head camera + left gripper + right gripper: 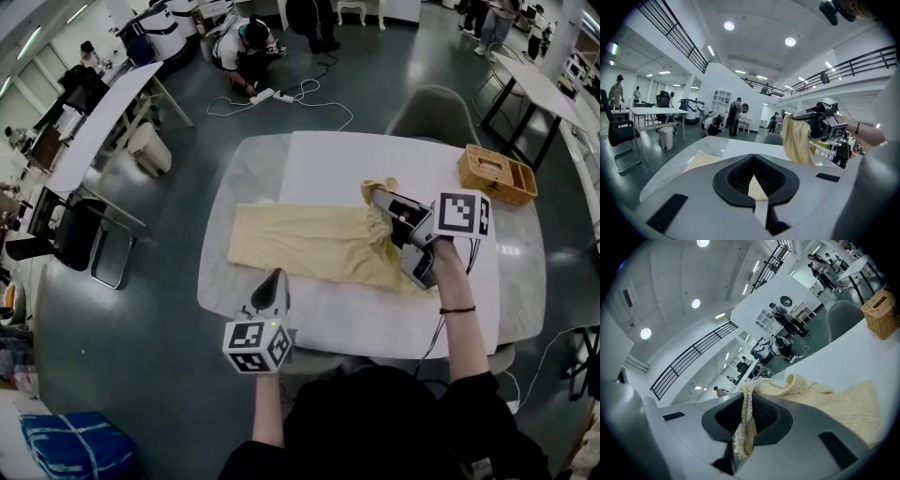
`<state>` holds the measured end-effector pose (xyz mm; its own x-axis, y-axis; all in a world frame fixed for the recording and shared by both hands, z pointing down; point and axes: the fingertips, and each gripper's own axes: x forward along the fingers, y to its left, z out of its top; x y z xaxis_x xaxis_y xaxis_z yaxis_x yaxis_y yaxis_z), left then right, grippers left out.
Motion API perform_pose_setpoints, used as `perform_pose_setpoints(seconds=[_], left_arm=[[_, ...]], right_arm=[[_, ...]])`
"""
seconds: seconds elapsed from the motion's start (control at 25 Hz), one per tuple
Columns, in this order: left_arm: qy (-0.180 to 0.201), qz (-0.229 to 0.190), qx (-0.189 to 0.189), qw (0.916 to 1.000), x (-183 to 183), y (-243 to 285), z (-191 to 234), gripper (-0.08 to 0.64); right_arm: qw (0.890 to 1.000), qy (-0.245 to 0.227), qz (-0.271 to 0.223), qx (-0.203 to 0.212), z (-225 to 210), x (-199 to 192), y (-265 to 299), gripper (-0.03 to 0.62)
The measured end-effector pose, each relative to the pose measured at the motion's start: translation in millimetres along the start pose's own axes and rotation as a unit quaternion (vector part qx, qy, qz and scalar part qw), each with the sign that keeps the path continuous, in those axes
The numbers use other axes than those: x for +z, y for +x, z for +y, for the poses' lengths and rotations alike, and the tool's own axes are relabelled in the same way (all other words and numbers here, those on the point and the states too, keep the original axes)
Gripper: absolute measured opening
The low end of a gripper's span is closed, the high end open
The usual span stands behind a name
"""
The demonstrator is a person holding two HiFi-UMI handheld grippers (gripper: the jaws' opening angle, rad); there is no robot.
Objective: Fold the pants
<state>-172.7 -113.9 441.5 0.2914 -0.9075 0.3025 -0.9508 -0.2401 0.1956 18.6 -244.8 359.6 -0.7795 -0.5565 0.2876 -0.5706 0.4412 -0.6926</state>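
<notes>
Pinches one end of the pants (300,244) in the right gripper (373,195), with its fingers (769,417) closed on a bunched, ribbed edge, apparently the waistband. Holds that end lifted off the table (319,159), near the right side, with the cloth draping down from the grip. Seems to raise it so as to carry it over the flat part and lay one half on the other.

Leaves the rest of the pants spread lengthwise across the middle of the table, in what looks like a single layer, as a flat base to fold onto. Suggests an early stage of the fold.

Holds the left gripper (278,275) low at the near edge of the cloth, about mid-length, probably to pin or take the fold line there. Shows the left fingers (736,180) nearly together, with a pale wedge between them. Cannot tell between a pinch on cloth and a mere view through the gap.

Has the basket (497,173) at the far right corner, well apart from the pants and out of the fold's way.
</notes>
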Motion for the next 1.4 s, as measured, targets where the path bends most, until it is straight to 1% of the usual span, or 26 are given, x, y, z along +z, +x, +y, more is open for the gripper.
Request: perform_pose_setpoints(seconds=[0.16, 0.36, 0.56, 0.72, 0.84, 0.92, 1.04, 1.2, 1.32, 1.4], left_arm=[[-0.005, -0.001, 0.016, 0.9999, 0.1, -2.0, 1.2, 0.014], [-0.012, -0.004, 0.038, 0.9992, 0.6, -4.5, 14.9, 0.015], [-0.017, -0.006, 0.054, 0.9984, 1.4, -8.7, 26.4, 0.014], [-0.019, -0.005, 0.06, 0.998, 2.9, -11.0, 33.5, 0.014], [-0.021, 0.0, 0.061, 0.9979, 3.1, -12.6, 42.7, 0.014], [-0.023, 0.004, 0.057, 0.9981, 3.4, -14.6, 57.7, 0.014], [-0.027, 0.011, 0.046, 0.9985, 3.3, -17.4, 81.8, 0.014], [-0.025, 0.021, 0.028, 0.9991, 2.5, -14.2, 94.0, 0.014], [-0.025, 0.027, 0.015, 0.9992, 2.4, -10.9, 102.0, 0.014], [-0.027, 0.031, 0.008, 0.9991, 0.2, -9.8, 113.9, 0.014]], right_arm=[[0.999, -0.004, 0.01, 0.03, 8.4, 2.3, 15.3, 0.043], [0.998, -0.009, 0.019, 0.063, 21.8, 5.5, 38.6, 0.043], [0.994, -0.003, 0.023, 0.109, 44.7, 6.4, 58.4, 0.043], [0.99, 0.001, 0.022, 0.14, 61.8, 5.8, 73.3, 0.043], [0.99, 0.001, 0.025, 0.136, 69.0, 2.4, 87.6, 0.043], [0.992, 0.001, 0.026, 0.126, 76.6, -2.2, 105.0, 0.043], [0.994, -0.001, 0.029, 0.104, 87.6, -10.6, 132.9, 0.043], [0.995, 0.005, 0.024, 0.099, 95.7, -14.9, 150.6, 0.043], [0.997, -0.002, 0.027, 0.077, 95.6, -19.6, 162.5, 0.043], [0.997, 0.0, 0.033, 0.063, 97.9, -29.5, 177.5, 0.043]])
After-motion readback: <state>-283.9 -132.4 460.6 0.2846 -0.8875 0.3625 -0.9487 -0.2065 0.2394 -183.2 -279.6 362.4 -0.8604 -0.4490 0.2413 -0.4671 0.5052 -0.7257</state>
